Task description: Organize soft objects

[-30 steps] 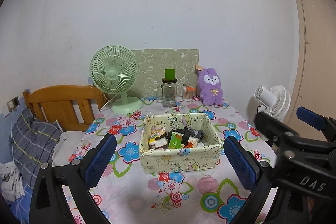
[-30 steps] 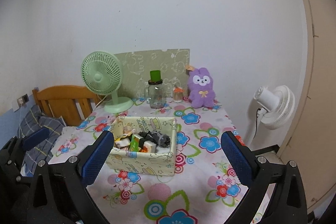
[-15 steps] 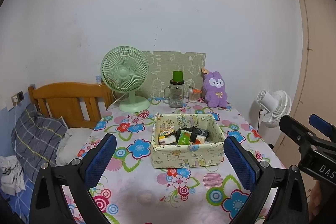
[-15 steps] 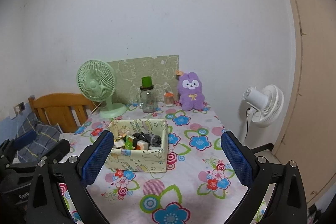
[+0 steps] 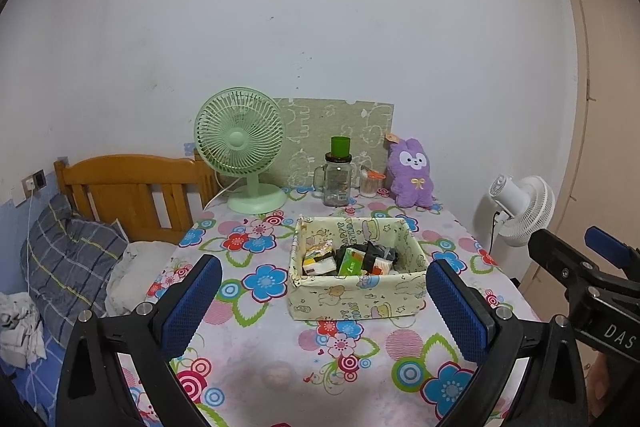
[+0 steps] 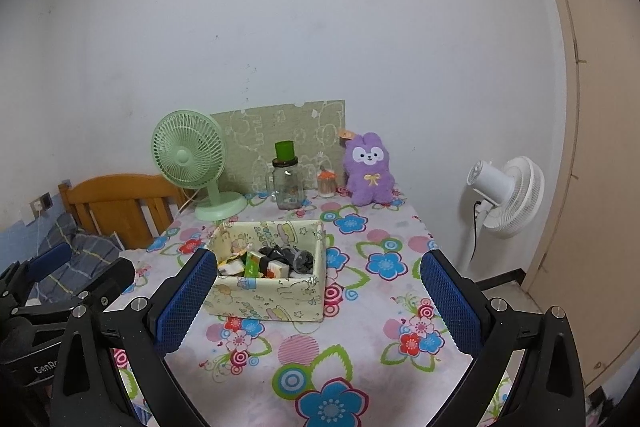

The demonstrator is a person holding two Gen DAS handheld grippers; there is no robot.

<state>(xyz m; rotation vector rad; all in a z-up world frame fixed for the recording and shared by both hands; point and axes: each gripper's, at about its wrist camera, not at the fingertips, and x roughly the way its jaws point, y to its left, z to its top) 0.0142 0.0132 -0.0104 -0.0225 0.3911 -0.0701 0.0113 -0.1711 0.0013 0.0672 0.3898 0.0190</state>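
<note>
- Green fan point(image 5: 240, 147) stands at the bench's point(image 5: 280, 347) back left, by the wall.
- Patterned green board point(image 5: 340, 131) leans on the wall behind it.
- Glass jar point(image 5: 338, 183) with a green cup point(image 5: 340, 145) on top stands mid-back; a small orange-lidded jar point(image 5: 370, 183) is just beside it.
- White fan point(image 6: 504, 195) stands on the floor to the bench's right.
- Door point(image 6: 600, 147) at far right.
- Wooden headboard point(image 5: 128, 191) and plaid pillow point(image 5: 68, 259) on the left.

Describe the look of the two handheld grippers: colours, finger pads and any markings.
Both the left gripper and right gripper have black frames with silver bolts and blue textured pads. White lettering reads "DAS" on the right one, "GenR" on the left.
</note>
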